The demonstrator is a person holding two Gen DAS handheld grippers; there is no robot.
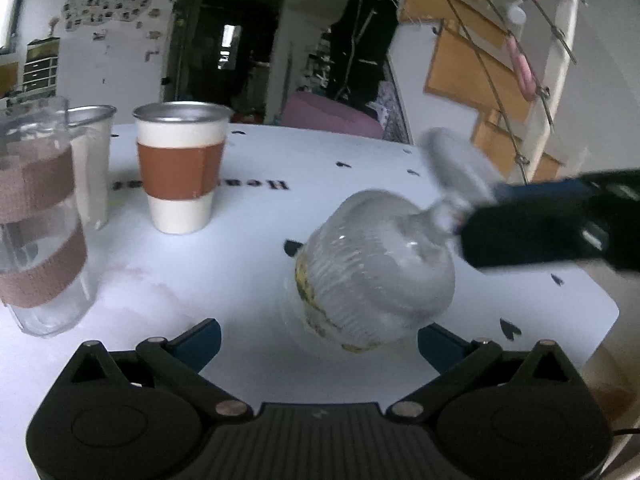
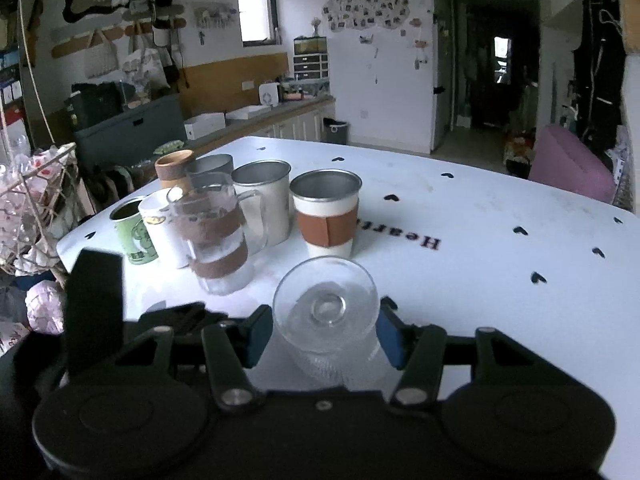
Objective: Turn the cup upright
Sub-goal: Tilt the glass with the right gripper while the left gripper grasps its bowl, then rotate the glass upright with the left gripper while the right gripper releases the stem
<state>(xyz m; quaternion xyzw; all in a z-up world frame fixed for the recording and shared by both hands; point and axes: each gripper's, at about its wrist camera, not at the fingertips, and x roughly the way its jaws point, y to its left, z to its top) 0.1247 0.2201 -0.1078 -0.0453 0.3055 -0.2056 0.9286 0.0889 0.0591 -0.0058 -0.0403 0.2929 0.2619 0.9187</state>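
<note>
Glass mug: a clear glass mug with two brown fabric bands [image 1: 38,216] stands upright at the far left of the white table with small black heart marks [image 1: 256,264]; in the right wrist view the same mug [image 2: 218,232] stands in front of a group of cups.

Metal cup: a plain silver metal cup [image 1: 94,160] stands just behind the glass mug, partly hidden by it.

Sleeved cup: a white cup with a metal rim and an orange-brown sleeve [image 1: 182,168] stands upright to the right of them, apart from the goblet.

Left gripper: the left gripper [image 1: 320,340] hangs low at the near edge, its blue-tipped fingers [image 1: 202,340] spread wide - nothing between them is gripped.

Goblet: a clear ribbed glass goblet with a stem and a round foot [image 1: 376,268] is tilted on its side just beyond the left gripper, bowl toward the near left, foot up to the far right. Whether the bowl touches the table, I cannot tell - the picture is blurred there.

Right gripper: the right gripper [image 2: 322,336] pinches the goblet [image 2: 326,308] at its stem, one blue finger [image 2: 256,336] at each side; the round foot faces its camera.
</note>
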